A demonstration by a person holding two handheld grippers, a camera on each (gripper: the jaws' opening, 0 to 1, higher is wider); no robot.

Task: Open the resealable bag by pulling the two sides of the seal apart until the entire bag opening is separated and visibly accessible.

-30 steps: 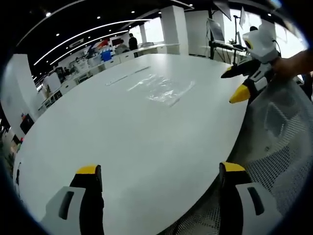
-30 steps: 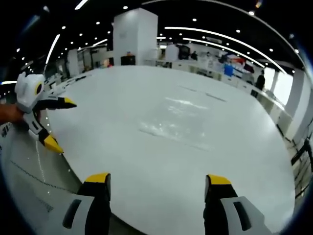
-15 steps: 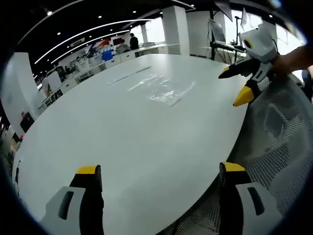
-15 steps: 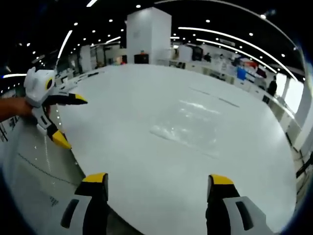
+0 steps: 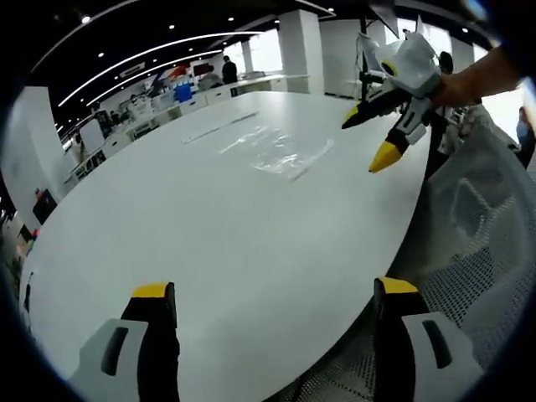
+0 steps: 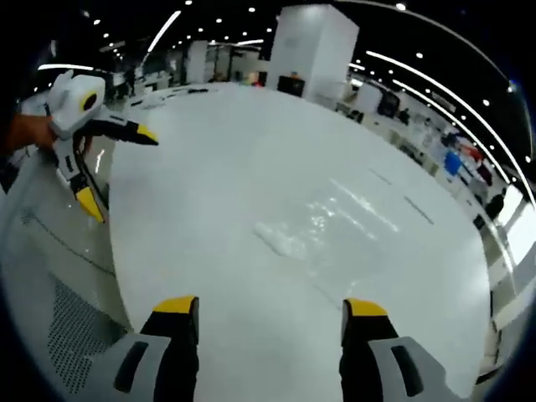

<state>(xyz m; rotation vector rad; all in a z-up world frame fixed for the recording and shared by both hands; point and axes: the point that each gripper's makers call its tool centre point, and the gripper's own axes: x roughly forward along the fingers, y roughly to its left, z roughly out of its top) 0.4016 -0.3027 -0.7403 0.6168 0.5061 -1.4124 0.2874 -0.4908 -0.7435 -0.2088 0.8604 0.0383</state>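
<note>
Reaching is the step in hand, judged from how things lie: neither tool touches the bag yet. At the bottom of the left gripper view, the left gripper [image 5: 268,310] rides with its yellow-tipped jaws wide apart and nothing between them, low over the near edge of the white table [image 5: 167,226]. A mesh chair back [image 5: 477,243] sits at the lower right of that frame, just off the table rim. At the bottom of the right gripper view, the right gripper [image 6: 270,322] also has its jaws spread and empty, over the table's near part.

Farther out, in the upper middle of the left gripper view, lies the resealable bag [image 5: 276,151], clear and flat on the tabletop, well apart from the left gripper's jaws. In the right gripper view the bag [image 6: 322,226] shows as a glinting patch just above the centre. The right gripper [image 5: 381,134] enters the left gripper view at the upper right, jaws apart, held by a hand, near the bag's right side but not touching it. The left gripper [image 6: 105,163] appears at the upper left of the right gripper view, over the table edge.

To do this well, I judge each tool should come in low at the seal edge, one pinching each wall of the film separately; which edge carries the seal is too faint to tell. Thin clear plastic lying flat will probably slide or buckle, so a shallow approach and a firm pinch before pulling apart seem wise. Beyond the table stand desks and a white pillar [image 6: 314,42].
</note>
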